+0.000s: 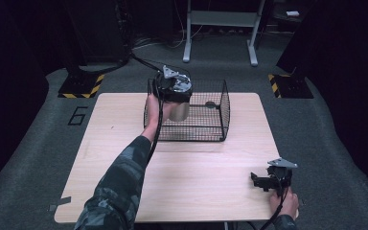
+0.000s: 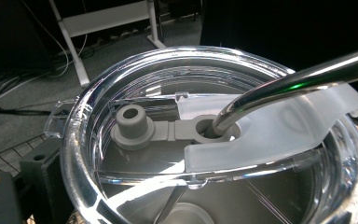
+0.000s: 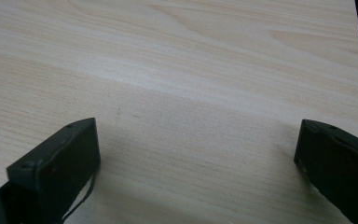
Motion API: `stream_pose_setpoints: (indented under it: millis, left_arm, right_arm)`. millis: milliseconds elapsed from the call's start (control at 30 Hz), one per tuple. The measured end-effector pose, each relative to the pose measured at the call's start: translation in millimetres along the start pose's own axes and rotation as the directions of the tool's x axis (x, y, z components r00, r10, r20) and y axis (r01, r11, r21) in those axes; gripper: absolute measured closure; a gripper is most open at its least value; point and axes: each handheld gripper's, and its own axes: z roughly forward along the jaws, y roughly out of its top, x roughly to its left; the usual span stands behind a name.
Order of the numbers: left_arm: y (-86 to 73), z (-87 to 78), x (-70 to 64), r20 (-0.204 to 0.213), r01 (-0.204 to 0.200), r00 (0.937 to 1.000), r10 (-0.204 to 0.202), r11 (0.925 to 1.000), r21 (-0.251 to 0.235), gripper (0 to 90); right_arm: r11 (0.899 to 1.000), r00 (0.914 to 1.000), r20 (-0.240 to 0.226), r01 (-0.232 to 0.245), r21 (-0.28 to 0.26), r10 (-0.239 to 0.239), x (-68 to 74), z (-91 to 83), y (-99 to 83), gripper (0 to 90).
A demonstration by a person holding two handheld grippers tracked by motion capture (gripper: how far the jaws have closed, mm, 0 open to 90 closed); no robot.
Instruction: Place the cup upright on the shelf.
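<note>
Left gripper (image 1: 175, 93): raised over the near-left part of the wire basket (image 1: 223, 112), closed on a metal cup (image 1: 178, 111); the jaws themselves are mostly hidden behind the cup.
Cup: upright, hanging from the left gripper, its lower body level with the basket's near-left wall; whether the base touches the basket floor cannot be told.
Cup lid (image 2: 93, 116): clear plastic, seated on the cup, seen from just above in the left gripper view; a frosted flap (image 2: 279, 130) lies across it and a grey stopper (image 2: 131, 125) sits left of centre.
Straw (image 2: 298, 79): shiny metal, passing through the lid's hole and slanting up to the right.
Basket: black wire, rectangular, open top, standing on the far middle of the table (image 1: 124, 158); a small dark item lies on its floor toward the far side, too small to identify.
Right gripper (image 1: 263, 182): low at the near-right corner of the table, well apart from the basket, jaws spread wide with nothing between them.
Right gripper view: bare wood (image 3: 191, 70) between the two black jaws.
Left forearm (image 1: 124, 177): in a camouflage sleeve, reaching from the near edge toward the basket.
</note>
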Motion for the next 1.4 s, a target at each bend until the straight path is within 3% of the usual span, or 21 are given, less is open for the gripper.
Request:
stream_pose_setpoints:
  millis: [533, 900, 1167, 1400]
  left_arm:
    - [-18.3, 31.9, -6.1, -0.038, 0.044, 0.9983, -0.043, 0.9985, 0.032, 3.9]
    - [-28.9, 46.0, -11.4, -0.052, 0.061, 0.9969, -0.059, 0.9966, 0.055, 3.9]
    - [-33.0, 54.7, -8.7, -0.087, 0.060, 0.9948, -0.054, 0.9960, 0.066, 4.0]
    - [-39.9, 62.6, -9.0, -0.094, 0.085, 0.9925, -0.077, 0.9930, 0.081, 3.9]
  right_arm:
    - [1.000, 1.0000, 0.002, -0.004, -0.002, 0.004, 0.7, 0.3, 0.2, 0.0]
    - [1.000, 1.0000, 0.001, -0.003, -0.002, 0.003, 0.7, 0.3, 0.1, 0.0]
    - [1.000, 1.0000, 0.001, -0.002, -0.001, 0.002, 0.6, 0.2, 0.1, 0.0]
    - [1.000, 0.9999, -0.004, 0.011, 0.005, -0.011, -0.2, -0.2, -0.1, 0.0]
